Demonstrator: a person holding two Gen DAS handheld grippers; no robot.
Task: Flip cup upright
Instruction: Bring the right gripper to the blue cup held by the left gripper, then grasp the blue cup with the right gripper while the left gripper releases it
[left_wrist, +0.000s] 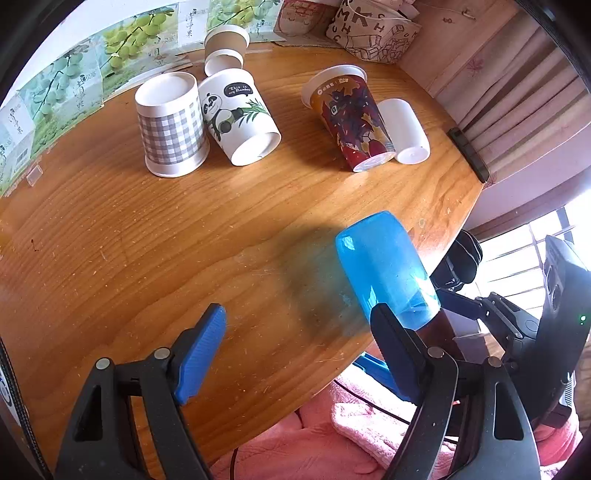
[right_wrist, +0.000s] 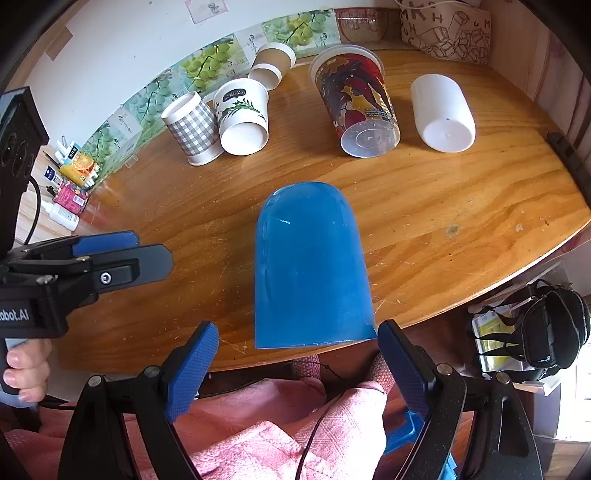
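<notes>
A translucent blue cup (right_wrist: 310, 269) stands upside down on the wooden table (right_wrist: 461, 206) near its front edge, dome-shaped bottom up. It also shows in the left wrist view (left_wrist: 384, 266), to the right of the fingers. My right gripper (right_wrist: 297, 345) is open, its blue pads either side of the cup's rim without touching it. My left gripper (left_wrist: 299, 332) is open and empty, left of the cup; it shows from the side in the right wrist view (right_wrist: 147, 247).
Further back are a grey checked cup (right_wrist: 192, 125), and lying on their sides a panda cup (right_wrist: 242, 118), a red patterned cup (right_wrist: 356, 99), a white cup (right_wrist: 443, 110) and a brown paper cup (right_wrist: 275, 55). A printed bag (right_wrist: 447, 29) stands at the back right. Pink cloth (right_wrist: 258, 435) lies below the table edge.
</notes>
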